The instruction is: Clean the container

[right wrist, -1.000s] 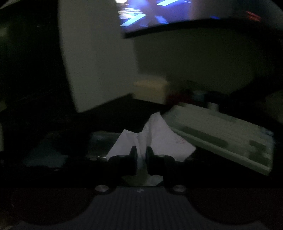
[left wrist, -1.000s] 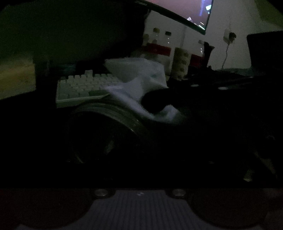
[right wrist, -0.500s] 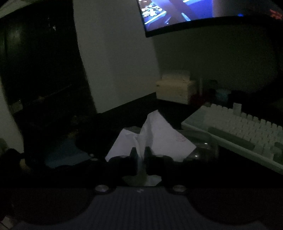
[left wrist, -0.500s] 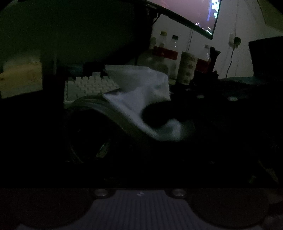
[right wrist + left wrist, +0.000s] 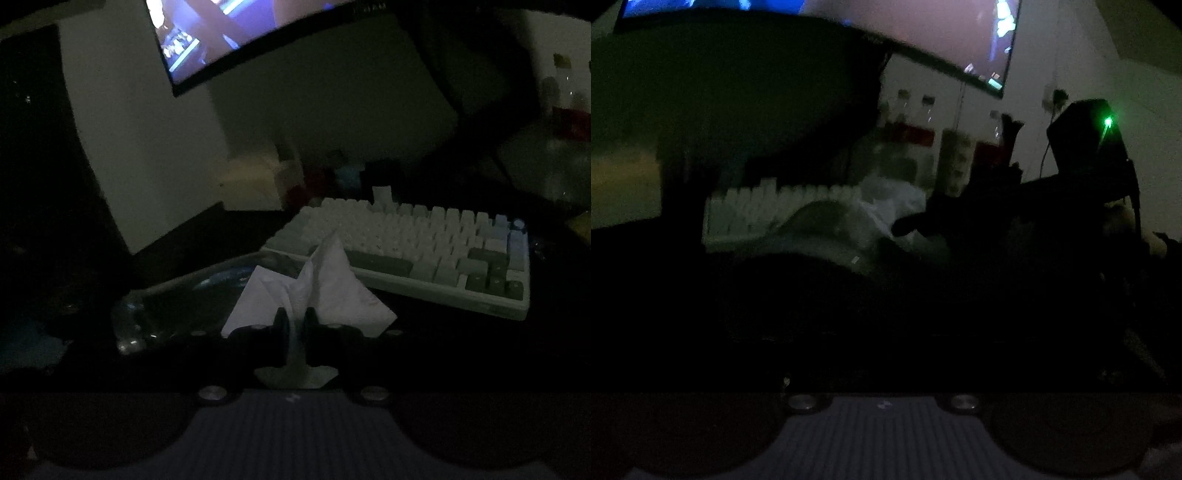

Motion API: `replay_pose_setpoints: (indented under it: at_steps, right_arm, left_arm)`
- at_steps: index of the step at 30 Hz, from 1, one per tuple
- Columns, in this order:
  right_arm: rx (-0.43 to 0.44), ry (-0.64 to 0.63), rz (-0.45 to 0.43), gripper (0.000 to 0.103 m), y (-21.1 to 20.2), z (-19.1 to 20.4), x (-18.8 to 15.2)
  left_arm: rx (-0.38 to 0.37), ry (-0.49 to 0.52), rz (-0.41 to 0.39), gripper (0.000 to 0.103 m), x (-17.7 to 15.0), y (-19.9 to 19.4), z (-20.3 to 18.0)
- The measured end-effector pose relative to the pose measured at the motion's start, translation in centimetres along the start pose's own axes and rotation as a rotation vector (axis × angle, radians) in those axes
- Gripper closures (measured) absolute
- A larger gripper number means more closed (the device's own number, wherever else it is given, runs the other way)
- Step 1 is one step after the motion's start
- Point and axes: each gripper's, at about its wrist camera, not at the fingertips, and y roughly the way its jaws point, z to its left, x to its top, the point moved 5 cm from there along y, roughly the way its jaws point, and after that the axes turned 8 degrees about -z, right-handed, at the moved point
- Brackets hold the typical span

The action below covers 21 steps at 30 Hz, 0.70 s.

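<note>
— So, how far along is the cleaning, going left to right?

— At the left, the left gripper is lost in the dark of its own view. I judge it fully closed, but what it grips, if anything, I cannot tell. Just ahead of it lies the container, a clear round thing on the dark table, near the front edge and in front of the keyboard.

— And the wiping side?

— To the right, the right gripper is pinched tight on a white tissue, which fans out above the fingers. In the left view the tissue sits at the container's right rim, with the right gripper's dark tip pressed into it.

— So the wiping is under way?

— I'd judge so: the tissue is at the rim, not deep inside. Whether the walls are clean yet the dim light hides; I see glints on the clear wall, nothing more.

— What's left?

— Probably working the tissue round the inside and then setting the container and tissue down.
</note>
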Motion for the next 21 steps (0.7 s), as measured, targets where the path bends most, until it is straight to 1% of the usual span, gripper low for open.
replay_pose_setpoints:
  at_steps: [3, 5, 7, 8, 11, 13, 14, 16, 19, 21]
  right_arm:
    - [0.020, -0.001, -0.025, 0.093, -1.8, 0.5, 0.2]
    - [0.042, -0.011, -0.034, 0.093, -3.3, 0.8, 0.4]
    - [0.068, -0.024, -0.039, 0.093, -4.6, 1.0, 0.5]
    - [0.077, -0.031, -0.044, 0.093, -5.4, 1.1, 0.5]
    - [0.075, -0.044, -0.047, 0.093, -6.9, 1.2, 0.5]
    - [0.097, -0.039, -0.031, 0.093, -6.9, 1.7, 0.2]
    - [0.112, -0.041, -0.022, 0.093, -6.8, 2.1, 0.1]
    - [0.142, -0.063, -0.009, 0.093, -6.3, 3.0, -0.2]
    - [0.189, -0.101, 0.006, 0.093, -5.8, 4.3, -0.4]
    - [0.219, -0.115, 0.021, 0.092, -5.6, 4.9, -0.4]
  left_arm:
    - [-0.053, -0.027, -0.048, 0.091, 0.7, -0.3, -1.0]
    - [-0.138, -0.078, -0.057, 0.091, 0.9, -0.4, -1.6]
    - [-0.215, -0.099, -0.057, 0.092, 0.9, -0.5, -2.6]
    - [-0.231, -0.090, -0.061, 0.092, 0.8, -0.7, -3.2]
    - [-0.242, -0.060, -0.065, 0.091, 0.3, -1.1, -5.0]
    - [-0.249, -0.044, -0.062, 0.089, -0.1, -1.3, -5.7]
    - [-0.242, -0.023, -0.059, 0.082, -0.3, -1.4, -6.0]
    - [-0.220, 0.019, -0.052, 0.073, -0.6, -1.4, -6.4]
    - [-0.228, 0.026, -0.029, 0.072, -1.0, -1.2, -6.7]
    - [-0.234, 0.047, 0.011, 0.072, -1.5, -0.9, -7.2]
